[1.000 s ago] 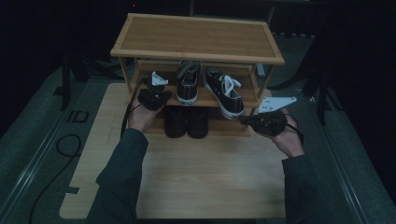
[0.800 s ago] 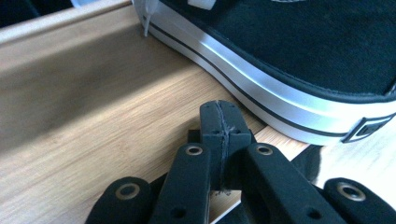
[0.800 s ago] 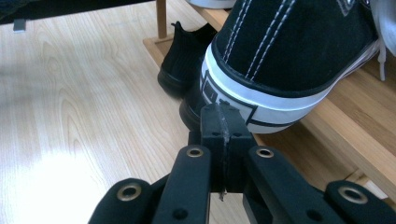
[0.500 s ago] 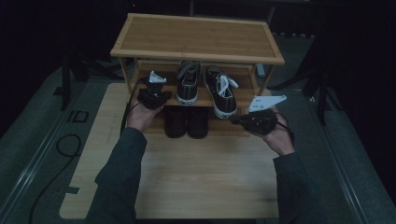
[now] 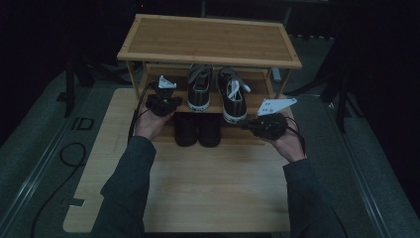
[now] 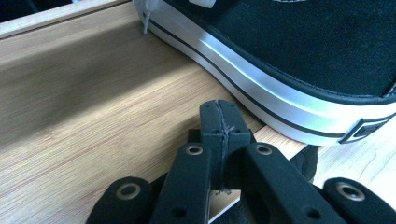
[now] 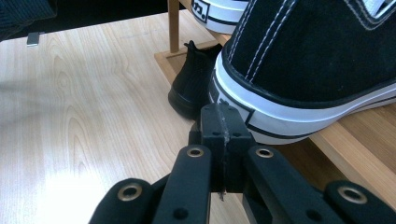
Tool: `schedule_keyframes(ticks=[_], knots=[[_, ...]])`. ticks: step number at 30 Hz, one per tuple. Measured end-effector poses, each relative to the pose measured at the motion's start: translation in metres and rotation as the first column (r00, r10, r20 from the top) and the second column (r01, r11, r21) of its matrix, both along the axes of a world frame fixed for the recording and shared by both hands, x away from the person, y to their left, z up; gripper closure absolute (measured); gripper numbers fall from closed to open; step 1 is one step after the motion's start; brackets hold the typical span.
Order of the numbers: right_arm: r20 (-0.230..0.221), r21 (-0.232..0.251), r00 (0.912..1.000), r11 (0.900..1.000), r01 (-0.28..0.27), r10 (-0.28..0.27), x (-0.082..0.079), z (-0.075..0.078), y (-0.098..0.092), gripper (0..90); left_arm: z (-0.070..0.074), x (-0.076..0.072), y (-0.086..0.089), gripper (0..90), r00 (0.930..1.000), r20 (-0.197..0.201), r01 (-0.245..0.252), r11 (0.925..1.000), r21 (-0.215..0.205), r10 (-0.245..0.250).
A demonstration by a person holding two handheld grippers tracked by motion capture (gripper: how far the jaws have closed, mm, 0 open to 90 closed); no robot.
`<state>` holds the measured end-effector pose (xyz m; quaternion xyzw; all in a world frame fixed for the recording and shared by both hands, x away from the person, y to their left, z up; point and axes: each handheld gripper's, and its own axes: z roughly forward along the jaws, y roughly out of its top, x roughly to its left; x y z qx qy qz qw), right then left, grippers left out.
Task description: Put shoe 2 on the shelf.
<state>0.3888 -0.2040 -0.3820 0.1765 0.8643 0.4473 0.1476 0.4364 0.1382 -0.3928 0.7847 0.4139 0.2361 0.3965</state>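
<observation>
Two black canvas sneakers with white soles stand side by side on the middle shelf of a wooden shoe rack (image 5: 208,39). My left gripper (image 5: 168,99) (image 6: 218,119) is shut and empty, with its tips over the shelf's front edge just left of the left sneaker (image 5: 199,89) (image 6: 299,60). My right gripper (image 5: 246,125) (image 7: 219,121), also shut and empty, points left at the heel of the right sneaker (image 5: 232,94) (image 7: 317,60). Its tips sit against or just short of the white sole.
A pair of black boots (image 5: 198,130) (image 7: 194,81) stands under the shelf, between the rack's legs. The rack rests on a light wooden board (image 5: 213,183) with open room toward the person. A cable (image 5: 59,163) lies on the grey floor to the left.
My right gripper has moved left and a little down, from beside the rack's right leg to the right sneaker's heel. The left gripper has stayed put.
</observation>
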Motion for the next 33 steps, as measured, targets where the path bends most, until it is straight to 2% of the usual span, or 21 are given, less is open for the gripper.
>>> schedule_keyframes(ticks=[4, 8, 22, 33], knots=[[-0.004, 0.002, 1.0000, 1.000, 0.008, -0.008, 0.003, -0.001, 0.001, 90.0, 0.000, 0.000, 0.000, 90.0, 1.0000, 0.001, -0.001, 1.0000, 0.001, 0.001], [-0.001, -0.019, 1.0000, 1.000, 0.010, -0.010, 0.006, -0.002, 0.004, 90.0, 0.000, 0.000, 0.000, 90.0, 1.0000, 0.001, -0.001, 1.0000, -0.002, 0.001], [0.002, 0.016, 0.9989, 0.999, 0.046, -0.046, 0.011, -0.001, -0.010, 90.0, 0.000, 0.001, 0.001, 90.0, 1.0000, -0.005, 0.006, 1.0000, -0.003, -0.006], [0.011, 0.026, 0.9987, 0.998, 0.050, -0.050, 0.015, 0.000, -0.002, 90.0, 0.000, 0.000, 0.001, 90.0, 1.0000, -0.002, 0.006, 1.0000, -0.005, -0.006]])
